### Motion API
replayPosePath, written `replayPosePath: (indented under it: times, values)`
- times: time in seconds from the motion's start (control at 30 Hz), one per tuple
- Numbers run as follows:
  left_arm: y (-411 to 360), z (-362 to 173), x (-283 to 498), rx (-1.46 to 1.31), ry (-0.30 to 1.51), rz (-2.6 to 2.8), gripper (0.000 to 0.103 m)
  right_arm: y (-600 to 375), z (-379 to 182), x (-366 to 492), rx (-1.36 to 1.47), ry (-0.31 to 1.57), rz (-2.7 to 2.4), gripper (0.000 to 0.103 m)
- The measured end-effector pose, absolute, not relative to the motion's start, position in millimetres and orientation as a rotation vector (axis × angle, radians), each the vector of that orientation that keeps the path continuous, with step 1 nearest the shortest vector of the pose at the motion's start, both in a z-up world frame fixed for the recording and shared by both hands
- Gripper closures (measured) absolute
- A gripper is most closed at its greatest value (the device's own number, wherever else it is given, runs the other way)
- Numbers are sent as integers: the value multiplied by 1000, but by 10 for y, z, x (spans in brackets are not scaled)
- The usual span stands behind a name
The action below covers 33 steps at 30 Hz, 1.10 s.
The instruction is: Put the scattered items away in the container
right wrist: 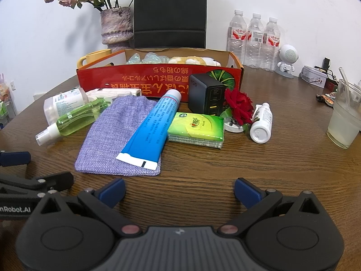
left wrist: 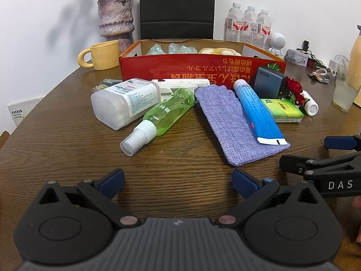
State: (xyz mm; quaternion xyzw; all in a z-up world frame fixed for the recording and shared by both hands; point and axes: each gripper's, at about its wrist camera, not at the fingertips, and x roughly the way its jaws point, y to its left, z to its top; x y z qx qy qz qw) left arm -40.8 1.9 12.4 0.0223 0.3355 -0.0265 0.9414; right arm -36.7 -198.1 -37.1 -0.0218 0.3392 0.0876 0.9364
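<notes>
A red cardboard box (left wrist: 203, 67) (right wrist: 135, 79) stands open at the back with a few items inside. Before it lie a white cotton-swab tub (left wrist: 121, 101), a green spray bottle (left wrist: 164, 115) (right wrist: 74, 119), a purple woven pouch (left wrist: 234, 124) (right wrist: 117, 135) with a blue tube (left wrist: 257, 113) (right wrist: 151, 128) on it, a green tissue pack (right wrist: 196, 127), a dark charger (right wrist: 205, 94), a red rose (right wrist: 239, 106) and a small white bottle (right wrist: 261, 124). My left gripper (left wrist: 178, 184) and right gripper (right wrist: 179, 192) both stand open and empty over the near table.
A yellow mug (left wrist: 101, 55), a purple vase (left wrist: 116, 18), a black chair (left wrist: 177, 6), three water bottles (right wrist: 255, 40), a white robot figure (right wrist: 287, 59) and a glass with a straw (right wrist: 345, 122) ring the wooden table (right wrist: 203, 164).
</notes>
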Motion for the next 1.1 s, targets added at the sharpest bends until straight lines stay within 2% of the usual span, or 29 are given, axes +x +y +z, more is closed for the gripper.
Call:
replayPosePath:
  times: [0.73,0.77,0.8,0.83,1.0,1.1]
  values:
    - [13,124,-408,49,682,-54,0,-1986,-361,-375,-44,700,185,0]
    - [12,123,-408,49,682,-54,0,-1985,-338,-341,-45,714,186,3]
    - [9,123,-407,48,683,-55,0,-1992,-304,-315,-32,717,179,16]
    - [9,123,-407,48,683,-55,0,-2008,-255,-295,-7,704,179,24]
    - [9,124,-406,45,684,-55,0,-1963,-78,-32,64,643,285,27]
    - [15,125,-407,43,684,-57,0,-1851,-150,170,21,673,271,51]
